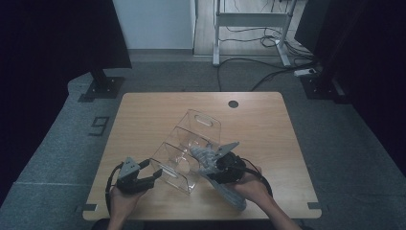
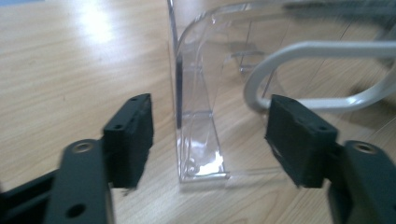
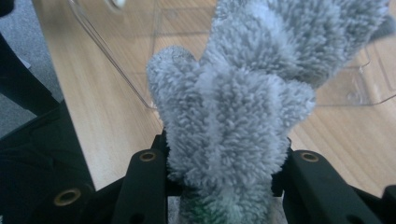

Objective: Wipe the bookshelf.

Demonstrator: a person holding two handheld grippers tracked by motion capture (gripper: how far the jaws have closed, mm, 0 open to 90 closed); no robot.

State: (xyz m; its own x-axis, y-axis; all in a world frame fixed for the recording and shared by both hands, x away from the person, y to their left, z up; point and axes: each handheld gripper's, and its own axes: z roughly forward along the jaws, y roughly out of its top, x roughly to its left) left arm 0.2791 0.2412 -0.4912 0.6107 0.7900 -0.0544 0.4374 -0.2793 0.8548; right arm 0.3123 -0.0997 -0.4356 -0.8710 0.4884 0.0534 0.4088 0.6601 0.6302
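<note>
A clear acrylic organizer (image 1: 191, 136) with several compartments lies tilted across the middle of the wooden table (image 1: 268, 124). My left gripper (image 1: 155, 178) is at its near end, open. In the left gripper view the jaws (image 2: 210, 135) straddle the clear end wall (image 2: 198, 116) with gaps on both sides, beside a white-rimmed handle slot (image 2: 322, 46). My right gripper (image 1: 219, 165) hangs above the organizer's right side, shut on a long grey fluffy textile (image 1: 230, 189). That textile (image 3: 233, 102) rises between the jaws (image 3: 224, 163) and hides much of the organizer (image 3: 359, 79) behind it.
A round cable hole (image 1: 233, 103) sits near the table's far edge. Black stand bases (image 1: 103, 87) rest on the grey floor at both far corners. A white desk frame (image 1: 249, 21) and cables (image 1: 268, 72) lie beyond the table.
</note>
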